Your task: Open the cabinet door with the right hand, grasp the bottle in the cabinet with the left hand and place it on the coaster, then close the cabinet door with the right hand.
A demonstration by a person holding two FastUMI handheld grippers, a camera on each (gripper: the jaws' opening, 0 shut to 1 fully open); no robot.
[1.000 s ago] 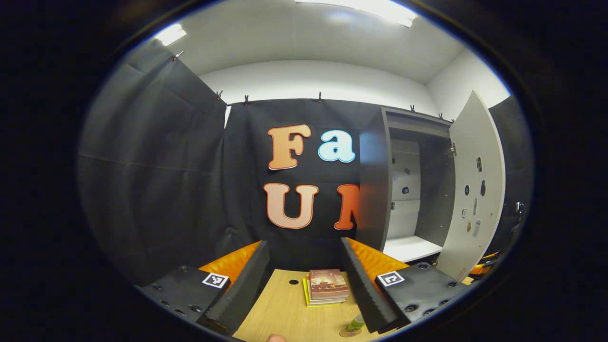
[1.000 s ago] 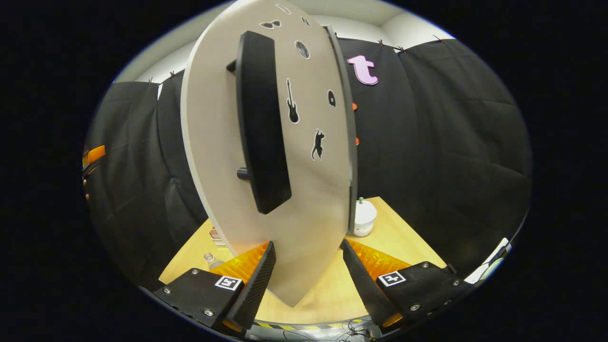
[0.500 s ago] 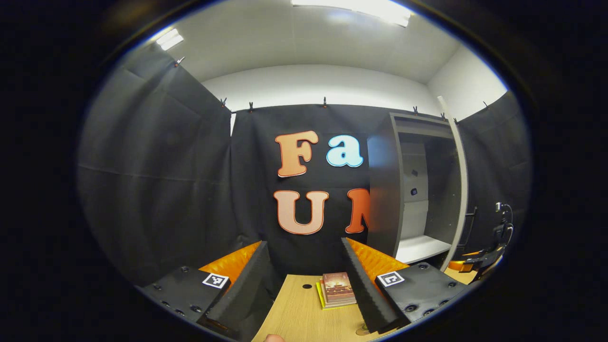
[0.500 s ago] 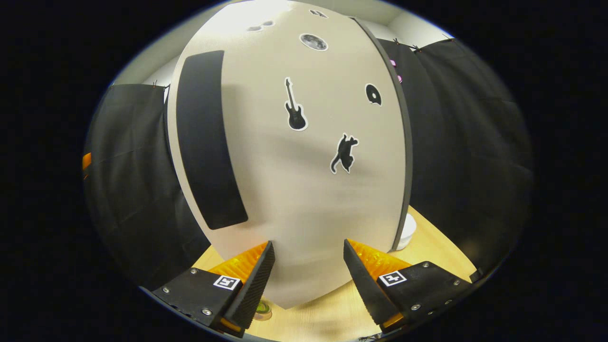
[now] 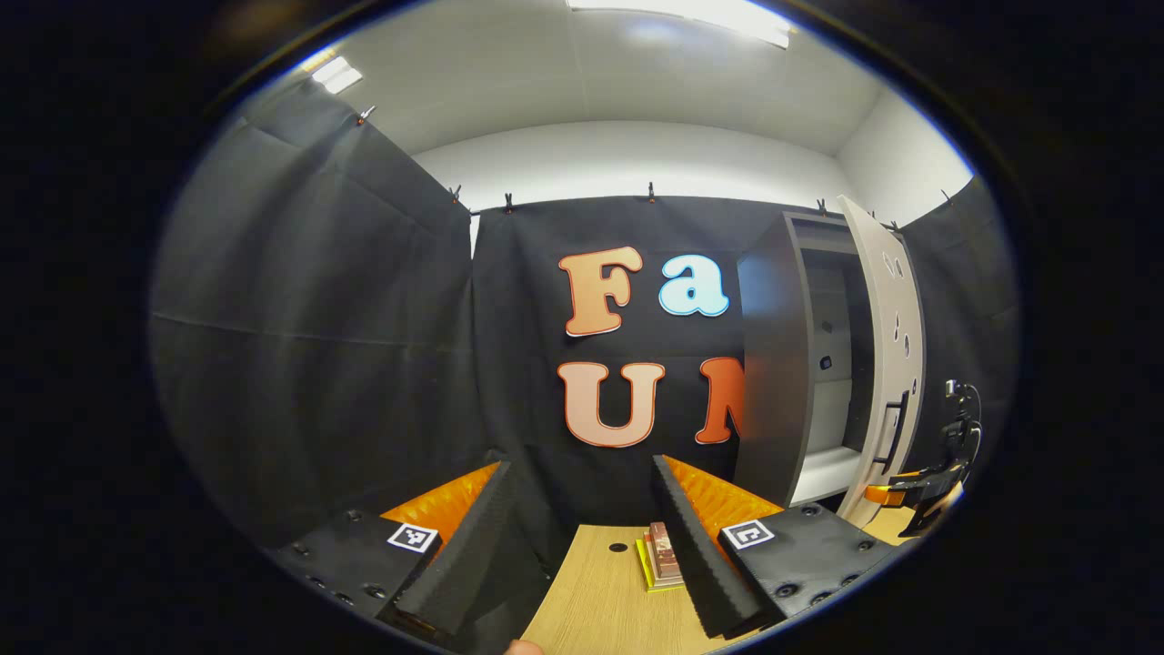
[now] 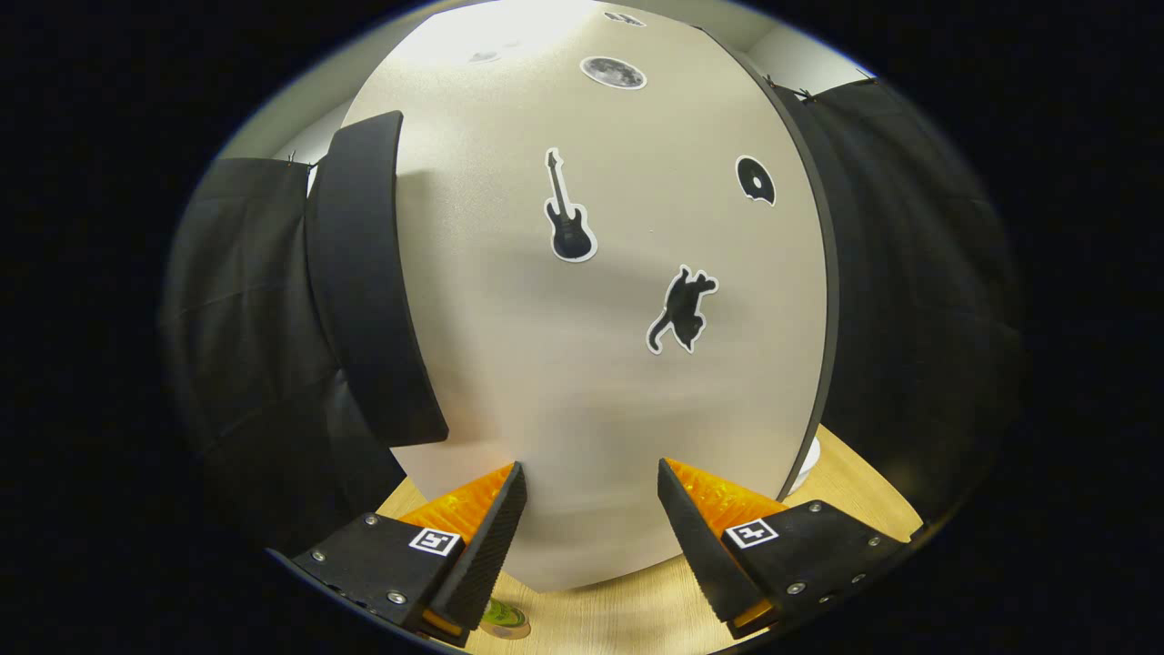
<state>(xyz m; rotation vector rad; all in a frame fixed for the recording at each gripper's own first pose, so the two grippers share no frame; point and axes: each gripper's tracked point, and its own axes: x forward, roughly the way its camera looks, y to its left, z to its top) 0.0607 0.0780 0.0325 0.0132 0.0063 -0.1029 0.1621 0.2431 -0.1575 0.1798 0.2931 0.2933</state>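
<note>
In front of the cabinet (image 5: pixel 773 364), at the far right of the left gripper view, the grey cabinet door (image 5: pixel 887 364) stands partly open, with a dark gap between its free edge and the cabinet's side. Its long axis is upright, and its outer face with the small stickers turns away from the cabinet. The long black handle (image 5: pixel 896 428) on the door runs upright too, near the free edge.

In the right gripper view the same door (image 6: pixel 591 318) is very close, and its face stands just beyond the right gripper (image 6: pixel 588 478). The fingers are wide apart and hold nothing; if their tips touch the door, I cannot tell. The black handle (image 6: pixel 364 282) is to the left of the stickers of a guitar (image 6: pixel 568 209) and a cat (image 6: pixel 682 309).

The left gripper (image 5: pixel 582 478) is well apart from the cabinet, its fingers also wide and empty. Between them, on the wooden table (image 5: pixel 600 600), lies a small stack of books (image 5: pixel 662 555). Low in the right gripper view, below the door, part of a green-and-clear thing on a round coaster (image 6: pixel 503 619) peeks out beside the left finger; if it is the bottle, I cannot tell.
</note>
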